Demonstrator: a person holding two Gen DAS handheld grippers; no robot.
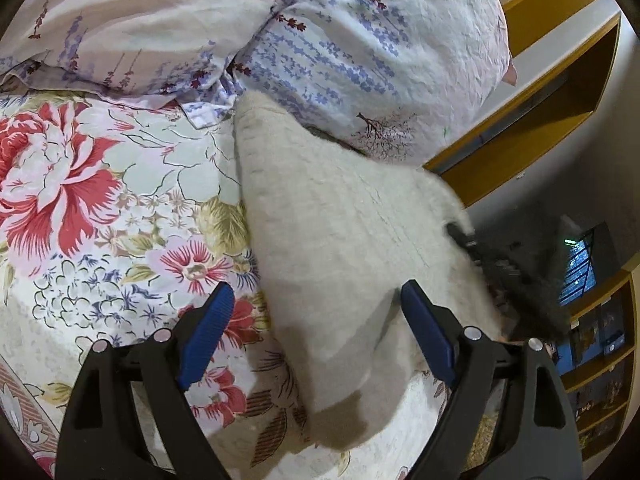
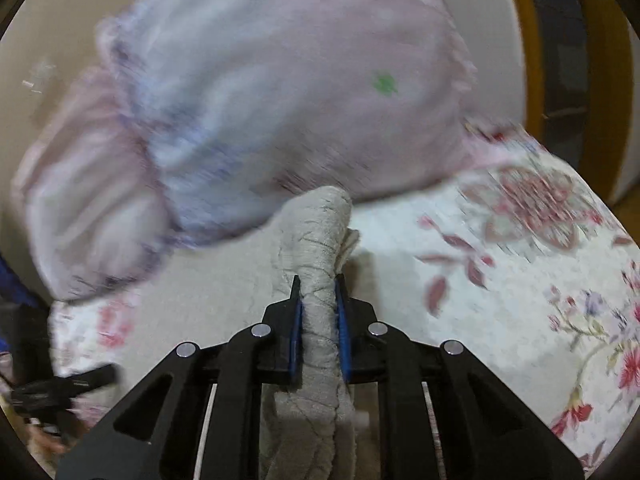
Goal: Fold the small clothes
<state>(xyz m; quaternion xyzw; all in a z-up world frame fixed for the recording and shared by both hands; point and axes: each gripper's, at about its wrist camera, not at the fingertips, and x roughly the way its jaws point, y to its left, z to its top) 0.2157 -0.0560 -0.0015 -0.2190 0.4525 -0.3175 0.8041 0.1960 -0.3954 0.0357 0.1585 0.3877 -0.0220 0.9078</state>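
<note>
Left wrist view: the left claw (image 1: 316,312) gapes wide, holding nothing, over the cream knitted garment (image 1: 340,224) lying on the floral bedsheet (image 1: 100,200). Right wrist view: the right claw (image 2: 319,312) pinches a bunched edge of it (image 2: 320,248) — folding looks barely begun.

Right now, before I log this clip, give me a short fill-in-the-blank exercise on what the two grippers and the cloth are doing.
1. The right gripper is shut on a bunched fold of the ____ cloth.
2. The left gripper has its fingers ____, with the cloth lying between them.
3. The cloth lies on a bedsheet printed with ____.
4. Behind the cloth sits a ____ with purple sprigs.

Missing words: cream; open; flowers; pillow
</note>
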